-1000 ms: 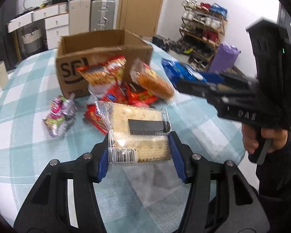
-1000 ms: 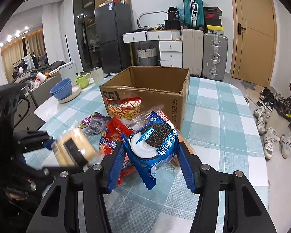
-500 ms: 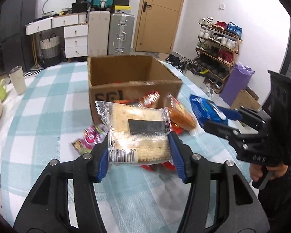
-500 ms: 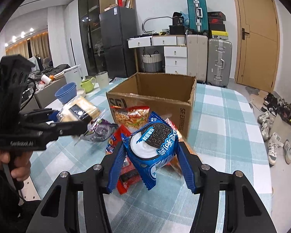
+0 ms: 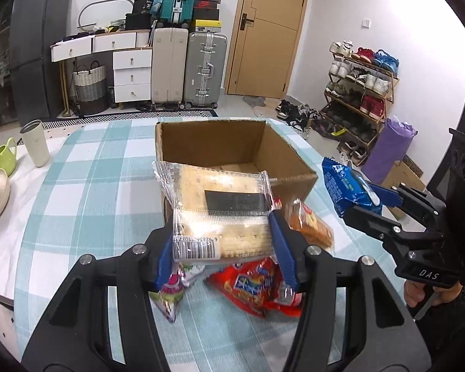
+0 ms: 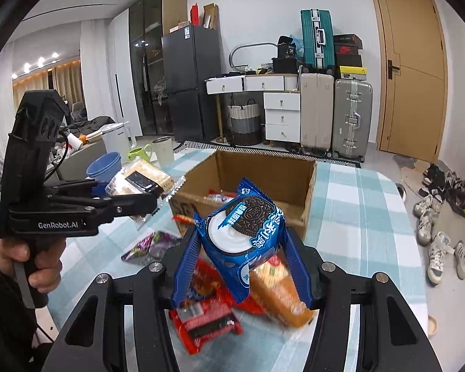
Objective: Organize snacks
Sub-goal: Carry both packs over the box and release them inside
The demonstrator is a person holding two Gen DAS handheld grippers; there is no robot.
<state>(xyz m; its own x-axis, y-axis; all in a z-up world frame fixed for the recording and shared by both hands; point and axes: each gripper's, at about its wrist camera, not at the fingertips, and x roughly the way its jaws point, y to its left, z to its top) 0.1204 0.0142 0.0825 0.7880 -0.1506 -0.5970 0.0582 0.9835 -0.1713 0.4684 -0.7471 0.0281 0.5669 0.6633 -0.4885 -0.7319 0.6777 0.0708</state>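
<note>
Left gripper [image 5: 223, 245] clamps cracker pack [image 5: 220, 214] at cardboard box [image 5: 232, 152] near rim; right gripper [image 6: 245, 266] clamps Oreo pack [image 6: 245, 232] just short of it, box mouth open.

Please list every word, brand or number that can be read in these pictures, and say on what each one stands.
"GenRobot.AI": left hand-held gripper, on its body.
"DAS": right hand-held gripper, on its body.
"OREO": blue cookie pack; its other print is Chinese.
Barcode digits on the cracker pack: partly hidden, unreadable.
Print on the box front: blocked, unreadable.
</note>
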